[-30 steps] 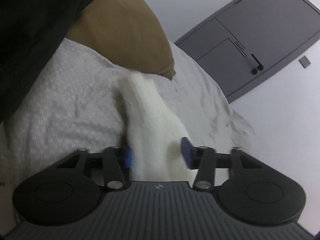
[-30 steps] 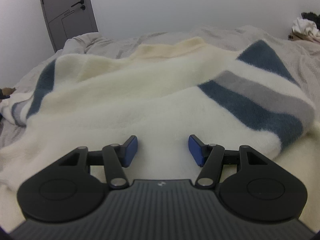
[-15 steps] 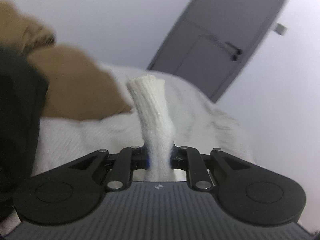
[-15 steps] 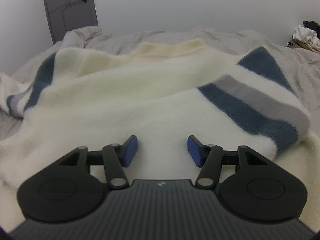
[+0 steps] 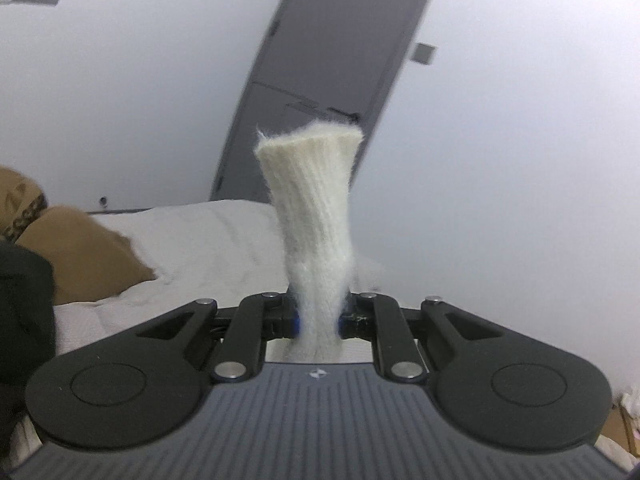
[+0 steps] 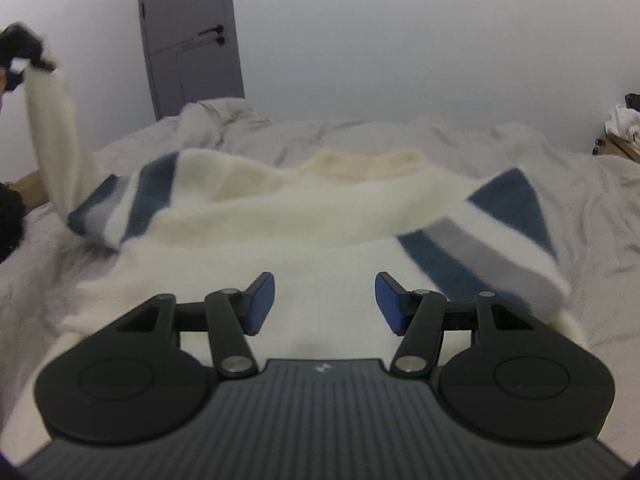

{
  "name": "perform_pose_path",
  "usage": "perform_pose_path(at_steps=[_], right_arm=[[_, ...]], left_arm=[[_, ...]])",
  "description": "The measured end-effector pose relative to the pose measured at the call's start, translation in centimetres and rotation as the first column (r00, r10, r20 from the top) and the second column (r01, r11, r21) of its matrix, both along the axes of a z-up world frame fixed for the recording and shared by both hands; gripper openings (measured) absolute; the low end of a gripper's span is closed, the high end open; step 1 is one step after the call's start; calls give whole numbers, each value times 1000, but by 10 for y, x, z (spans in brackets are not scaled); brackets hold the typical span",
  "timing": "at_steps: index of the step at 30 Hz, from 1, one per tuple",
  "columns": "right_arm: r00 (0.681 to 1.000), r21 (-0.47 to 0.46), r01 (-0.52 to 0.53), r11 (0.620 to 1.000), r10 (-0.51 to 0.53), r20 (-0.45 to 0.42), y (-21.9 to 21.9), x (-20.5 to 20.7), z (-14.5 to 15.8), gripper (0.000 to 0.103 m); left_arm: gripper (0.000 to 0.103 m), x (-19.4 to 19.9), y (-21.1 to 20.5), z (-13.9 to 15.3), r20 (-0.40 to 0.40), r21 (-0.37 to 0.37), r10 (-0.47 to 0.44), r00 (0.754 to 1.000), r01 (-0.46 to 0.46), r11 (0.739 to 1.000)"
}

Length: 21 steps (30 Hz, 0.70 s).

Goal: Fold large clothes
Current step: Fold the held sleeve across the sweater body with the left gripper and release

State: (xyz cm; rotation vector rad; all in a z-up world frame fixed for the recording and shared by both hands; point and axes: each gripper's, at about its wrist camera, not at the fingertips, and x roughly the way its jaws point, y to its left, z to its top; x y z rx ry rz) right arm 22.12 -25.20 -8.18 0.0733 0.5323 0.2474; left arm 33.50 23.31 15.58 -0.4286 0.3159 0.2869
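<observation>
Spread across the bed (image 6: 580, 208) with its rumpled pale cover, giving a broad flat surface for folding: a large cream sweater (image 6: 280, 216) with blue and grey stripes, lying chest-up, collar toward the far wall and hem toward the right wrist camera. Propped at the bed's left edge, clear of the working area: a brown cushion (image 5: 84, 256). Set in the far wall behind the bed, a grey door (image 6: 188, 36). Folded across the body on the right side, the striped right sleeve (image 6: 492, 248), likely already laid inward as one step of the fold. Raised high on the left, drawn up off the cover so it can probably be swung over the chest to match: the left sleeve (image 6: 60, 136), hanging taut from its cuff down to the striped shoulder. Poised low over the hem, the right gripper (image 6: 325, 306), blue pads spread apart with nothing between them, apparently waiting to steady or take the body. Pinched firmly on the ribbed cuff (image 5: 316, 208), the left gripper (image 5: 320, 322), jaws pressed close onto the knit, the cuff end standing upright beyond the pads. Risk, judged from the narrow hold: slipping of the fuzzy knit during the swing.
</observation>
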Motion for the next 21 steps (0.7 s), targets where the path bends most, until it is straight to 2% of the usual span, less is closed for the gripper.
perform_pose_path(at_steps=[5, 11, 14, 17, 21], right_arm=[[1000, 43, -14, 999, 15, -10, -25, -18, -2, 58], [1000, 107, -9, 994, 9, -6, -51, -28, 4, 58], [1000, 100, 16, 995, -16, 2, -64, -34, 6, 58], [999, 153, 54, 987, -53, -5, -82, -36, 10, 58], [994, 220, 103, 970, -105, -5, -102, -45, 18, 59]], left_arm=[[17, -22, -78, 33, 27, 37, -73, 997, 72, 997], [17, -37, -164, 53, 49, 45, -145, 988, 142, 989], [17, -42, -211, 52, 38, 66, -199, 979, 197, 978], [17, -42, -256, 40, 22, 79, -278, 960, 276, 958], [17, -41, -312, 21, -29, 122, -386, 922, 386, 914]])
